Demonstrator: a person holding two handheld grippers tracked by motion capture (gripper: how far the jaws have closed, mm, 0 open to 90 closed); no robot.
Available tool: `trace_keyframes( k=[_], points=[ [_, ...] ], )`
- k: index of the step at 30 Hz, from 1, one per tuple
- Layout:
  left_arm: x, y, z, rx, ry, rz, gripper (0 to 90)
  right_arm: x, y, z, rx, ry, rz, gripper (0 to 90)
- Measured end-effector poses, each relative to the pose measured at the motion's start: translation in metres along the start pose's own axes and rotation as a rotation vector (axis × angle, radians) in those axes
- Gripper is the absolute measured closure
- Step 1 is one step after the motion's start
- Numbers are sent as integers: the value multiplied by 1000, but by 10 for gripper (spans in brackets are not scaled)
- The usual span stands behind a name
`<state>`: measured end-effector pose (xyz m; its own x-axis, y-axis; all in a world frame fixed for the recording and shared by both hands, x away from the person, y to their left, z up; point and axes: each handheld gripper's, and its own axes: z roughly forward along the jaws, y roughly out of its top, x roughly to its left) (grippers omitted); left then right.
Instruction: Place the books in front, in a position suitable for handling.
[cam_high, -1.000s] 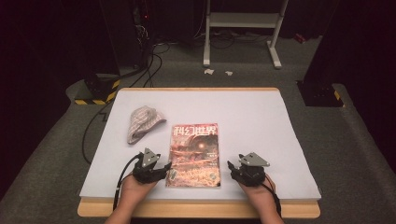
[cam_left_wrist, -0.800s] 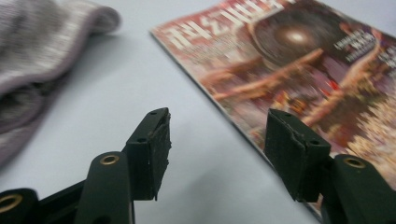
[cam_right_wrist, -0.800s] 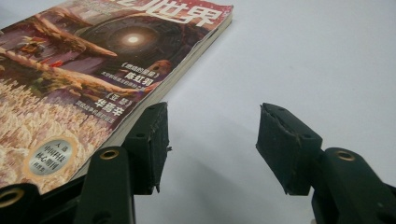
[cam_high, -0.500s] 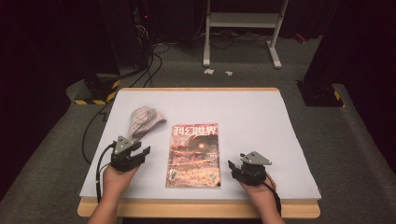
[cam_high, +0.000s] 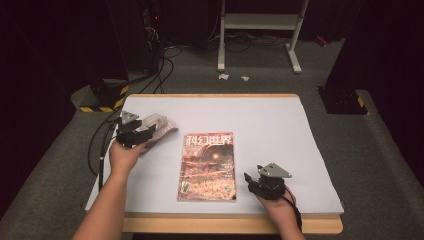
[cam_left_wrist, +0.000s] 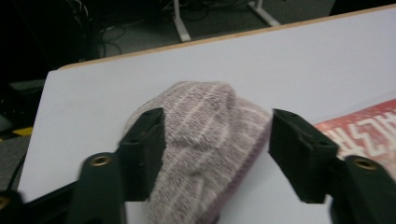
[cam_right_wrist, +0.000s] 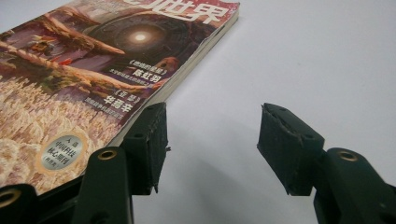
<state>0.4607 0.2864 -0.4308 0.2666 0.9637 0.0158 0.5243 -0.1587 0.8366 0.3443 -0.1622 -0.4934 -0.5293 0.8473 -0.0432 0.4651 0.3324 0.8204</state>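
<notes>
A striped grey knitted cloth (cam_high: 159, 125) lies bunched at the left of the table. My left gripper (cam_high: 148, 132) hovers at its near edge; its jaws have just been opening and stand open, with the cloth (cam_left_wrist: 205, 140) lying between and beyond them. The left pad overlaps the cloth's edge and the right pad stands apart from it. A magazine (cam_high: 207, 167) with a red cover lies flat in the middle. My right gripper (cam_high: 249, 180) rests just right of it, open, with only bare table between its jaws (cam_right_wrist: 212, 140). The magazine's spine (cam_right_wrist: 93, 70) runs beside its left jaw.
A white sheet covers the wooden table (cam_high: 280, 130). Behind the table the floor holds cables, a white metal stand (cam_high: 260, 30), a yellow-and-black striped block (cam_high: 102, 100) at the left and a black base (cam_high: 345, 100) at the right.
My left gripper has left the magazine's left edge and travelled left and away to the cloth, rising a little. The right gripper has kept still.
</notes>
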Motion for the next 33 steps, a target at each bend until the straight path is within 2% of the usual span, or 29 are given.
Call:
trace_keyframes(
  k=[2, 5, 6, 10, 12, 14, 17, 18, 25, 28, 33],
  points=[
    [5, 0, 11, 11, 6, -27, 296, 1, 0, 0, 0, 4, 0, 421],
    [16, -4, 26, 40, -10, -88, 278, 1, -1, 1, 3, 6, -3, 419],
    [20, -7, 34, 73, -19, -105, 277, 1, -1, 1, 4, 7, -4, 417],
    [25, -18, 54, 186, -19, -116, 277, 2, -1, 1, 6, 11, 1, 414],
    [27, -22, 59, 219, -37, -130, 303, 2, -2, 1, 7, 12, 0, 412],
    [24, -24, 62, 241, -26, -107, 341, 3, -2, 1, 9, 14, -2, 412],
    [24, -27, 64, 260, -26, -106, 383, 4, -2, 0, 9, 12, -8, 412],
    [23, -28, 64, 261, -20, -89, 396, 4, -2, 0, 7, 12, -7, 412],
    [18, -38, 59, 235, -2, -22, 522, 3, -1, -1, 3, 12, 6, 412],
    [14, -41, 58, 226, 15, 20, 566, 4, -1, -1, 2, 14, 4, 412],
    [13, -43, 55, 211, 20, 31, 638, 4, 0, -2, -4, 14, 3, 412]
  ],
)
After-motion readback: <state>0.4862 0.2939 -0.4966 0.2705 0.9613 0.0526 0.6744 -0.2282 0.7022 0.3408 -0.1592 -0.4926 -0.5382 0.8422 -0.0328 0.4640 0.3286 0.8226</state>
